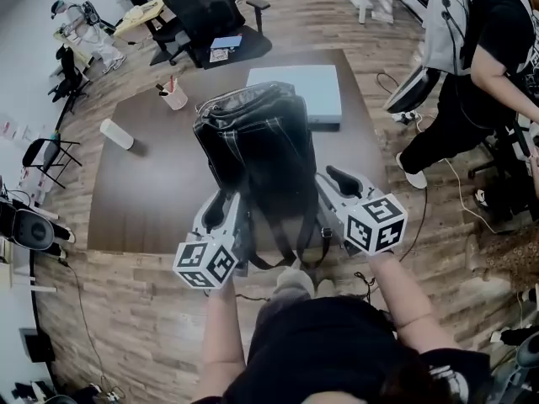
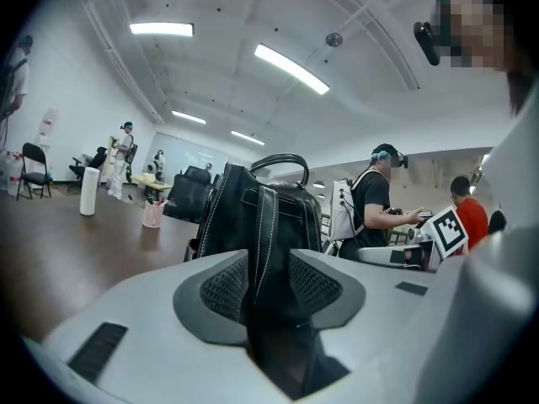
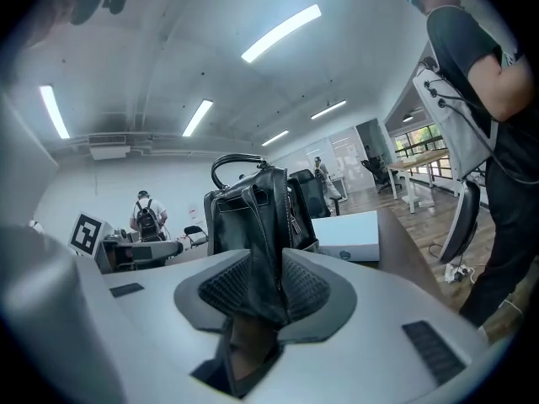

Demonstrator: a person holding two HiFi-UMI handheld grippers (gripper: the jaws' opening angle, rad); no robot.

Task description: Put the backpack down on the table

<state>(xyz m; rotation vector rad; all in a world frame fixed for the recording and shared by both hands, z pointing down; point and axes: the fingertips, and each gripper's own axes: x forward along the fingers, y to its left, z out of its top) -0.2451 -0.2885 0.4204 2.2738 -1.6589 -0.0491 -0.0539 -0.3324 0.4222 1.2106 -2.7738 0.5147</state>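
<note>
A black leather backpack (image 1: 253, 141) with white stitching stands upright over the near half of the dark brown table (image 1: 143, 192); whether its base rests on the top I cannot tell. My left gripper (image 1: 227, 207) is shut on its left shoulder strap (image 2: 265, 225), which runs between the textured pads (image 2: 223, 289). My right gripper (image 1: 331, 182) is shut on the right strap (image 3: 271, 234) in the same way. Both grippers sit side by side just in front of the bag, near the table's front edge. The backpack (image 2: 253, 213) fills the middle of both gripper views, its top handle (image 3: 232, 162) up.
Behind the bag lies a flat white box (image 1: 299, 91). A pink cup with pens (image 1: 173, 96) and a white cylinder (image 1: 116, 134) stand at the table's left. A black office chair (image 1: 210, 15) is beyond the table. A person (image 1: 480, 66) stands at the right.
</note>
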